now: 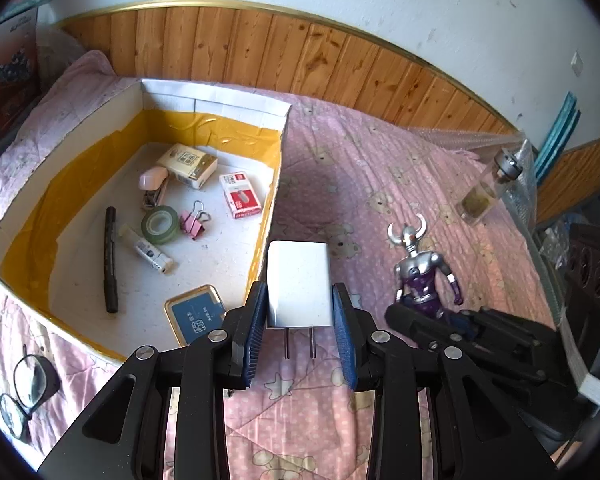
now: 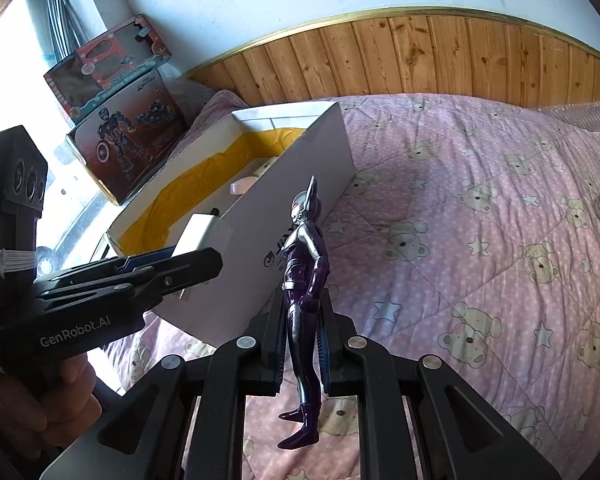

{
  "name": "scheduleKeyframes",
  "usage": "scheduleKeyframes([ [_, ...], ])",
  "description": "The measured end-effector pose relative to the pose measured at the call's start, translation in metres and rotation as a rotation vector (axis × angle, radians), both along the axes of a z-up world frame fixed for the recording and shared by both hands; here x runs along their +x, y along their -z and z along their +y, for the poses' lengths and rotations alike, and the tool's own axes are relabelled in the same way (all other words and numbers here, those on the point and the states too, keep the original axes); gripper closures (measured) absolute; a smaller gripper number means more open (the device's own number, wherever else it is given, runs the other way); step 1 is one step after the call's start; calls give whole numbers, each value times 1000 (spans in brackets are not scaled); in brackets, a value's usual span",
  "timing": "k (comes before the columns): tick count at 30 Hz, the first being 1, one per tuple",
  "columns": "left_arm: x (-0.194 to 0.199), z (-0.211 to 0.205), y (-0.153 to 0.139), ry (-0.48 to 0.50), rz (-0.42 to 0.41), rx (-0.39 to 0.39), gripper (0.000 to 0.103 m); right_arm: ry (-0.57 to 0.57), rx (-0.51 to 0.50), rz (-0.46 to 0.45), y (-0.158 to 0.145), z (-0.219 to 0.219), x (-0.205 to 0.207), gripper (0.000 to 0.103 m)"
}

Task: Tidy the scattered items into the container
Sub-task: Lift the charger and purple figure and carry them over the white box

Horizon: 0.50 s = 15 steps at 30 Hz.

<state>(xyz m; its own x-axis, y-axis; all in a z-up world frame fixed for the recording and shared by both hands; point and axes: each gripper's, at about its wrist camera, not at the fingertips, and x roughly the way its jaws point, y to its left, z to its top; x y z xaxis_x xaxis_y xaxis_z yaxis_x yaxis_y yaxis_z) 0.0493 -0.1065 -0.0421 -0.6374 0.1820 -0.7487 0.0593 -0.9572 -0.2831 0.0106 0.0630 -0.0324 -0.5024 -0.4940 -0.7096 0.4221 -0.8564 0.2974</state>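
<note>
The left claw (image 1: 300,312) pinches a white charger (image 1: 299,284) between its blue pads, prongs pointing back toward the wrist, held just outside the near right corner of the open white box (image 1: 278,184) on the pink bed quilt (image 1: 380,184). The right claw (image 2: 300,344) clamps a silver-and-purple toy figure (image 2: 306,280) around its waist and legs, upright, beside the box's long outer wall.
</note>
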Motion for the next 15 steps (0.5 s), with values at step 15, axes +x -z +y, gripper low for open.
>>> scheduleKeyframes([
  [15,10,-37,-23,-42,68,63,70,-25,-14,10,-5,-17,3,89],
])
